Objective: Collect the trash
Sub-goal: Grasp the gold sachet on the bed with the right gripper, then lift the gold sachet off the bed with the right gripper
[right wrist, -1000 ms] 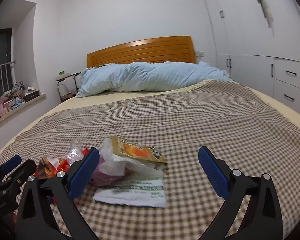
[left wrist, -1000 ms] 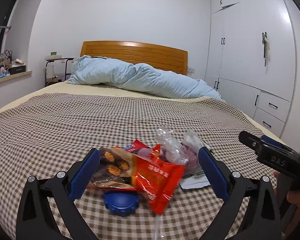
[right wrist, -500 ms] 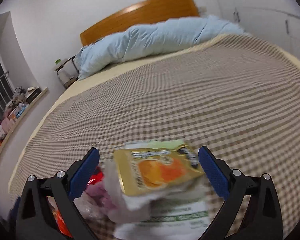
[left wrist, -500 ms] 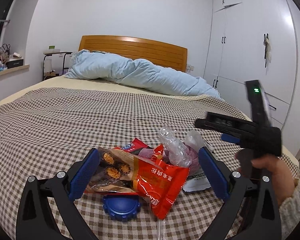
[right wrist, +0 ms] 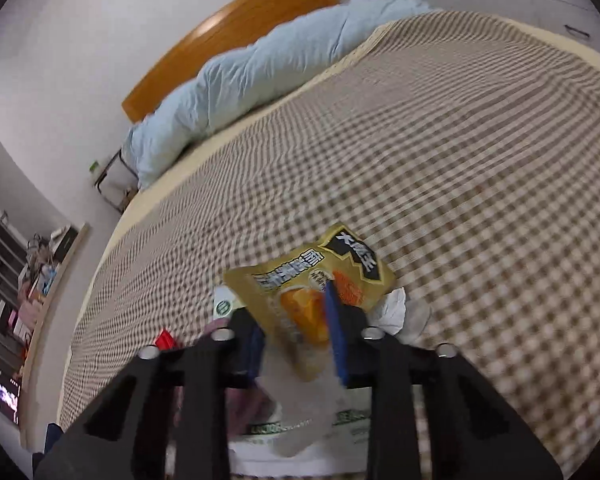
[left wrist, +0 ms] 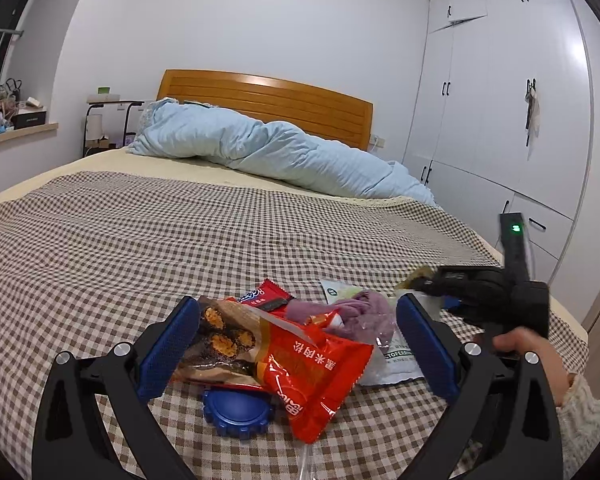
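Fingers of the right gripper (right wrist: pixel 296 340) are closing on the gold snack wrapper (right wrist: pixel 308 280), which is lying atop the pile on the bed (right wrist: pixel 460 160). Left gripper (left wrist: pixel 298 344) is hovering wide open around the red wrapper (left wrist: pixel 300 368). Nothing looks collected yet; whole pile remaining.

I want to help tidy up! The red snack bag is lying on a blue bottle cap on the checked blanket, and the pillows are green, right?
Almost. The left wrist view shows the red snack bag lying on the blue bottle cap on the checked blanket, but the bedding by the headboard is a light blue quilt, not green.
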`<action>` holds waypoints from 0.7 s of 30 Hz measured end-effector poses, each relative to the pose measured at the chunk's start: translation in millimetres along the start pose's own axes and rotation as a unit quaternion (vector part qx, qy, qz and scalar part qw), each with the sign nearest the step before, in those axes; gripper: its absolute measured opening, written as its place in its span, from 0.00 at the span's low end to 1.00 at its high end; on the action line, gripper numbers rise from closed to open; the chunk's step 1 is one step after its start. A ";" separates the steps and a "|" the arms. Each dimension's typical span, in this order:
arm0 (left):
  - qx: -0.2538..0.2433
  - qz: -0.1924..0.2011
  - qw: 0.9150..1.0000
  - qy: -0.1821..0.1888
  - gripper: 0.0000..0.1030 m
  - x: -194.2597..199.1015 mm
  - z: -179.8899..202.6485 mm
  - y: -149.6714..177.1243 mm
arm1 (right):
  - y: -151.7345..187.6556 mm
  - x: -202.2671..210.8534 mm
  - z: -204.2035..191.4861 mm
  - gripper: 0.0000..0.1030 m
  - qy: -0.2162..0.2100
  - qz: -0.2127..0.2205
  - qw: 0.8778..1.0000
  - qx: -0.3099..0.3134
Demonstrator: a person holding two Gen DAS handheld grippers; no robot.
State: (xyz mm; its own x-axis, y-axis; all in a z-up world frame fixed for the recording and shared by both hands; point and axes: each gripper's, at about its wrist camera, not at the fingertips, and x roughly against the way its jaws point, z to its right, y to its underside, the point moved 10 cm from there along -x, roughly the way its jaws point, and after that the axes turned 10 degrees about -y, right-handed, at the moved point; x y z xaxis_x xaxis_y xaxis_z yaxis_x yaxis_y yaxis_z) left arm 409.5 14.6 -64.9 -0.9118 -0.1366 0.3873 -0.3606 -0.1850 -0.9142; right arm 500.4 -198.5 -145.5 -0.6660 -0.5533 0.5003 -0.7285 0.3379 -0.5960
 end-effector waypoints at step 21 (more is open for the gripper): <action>-0.015 0.015 1.000 0.004 0.93 18.7 2.4 -2.1 | 26.7 74.2 46.4 0.03 0.068 -0.002 0.995 0.079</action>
State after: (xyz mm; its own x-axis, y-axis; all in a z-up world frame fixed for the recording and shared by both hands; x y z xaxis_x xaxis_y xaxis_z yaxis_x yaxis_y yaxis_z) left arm 393.7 10.1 -55.5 -0.9237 -0.1347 0.3588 -0.3387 -0.1511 -0.9287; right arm 439.0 -265.9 -153.4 -0.6869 -0.4424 0.5765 -0.7035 0.2061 -0.6801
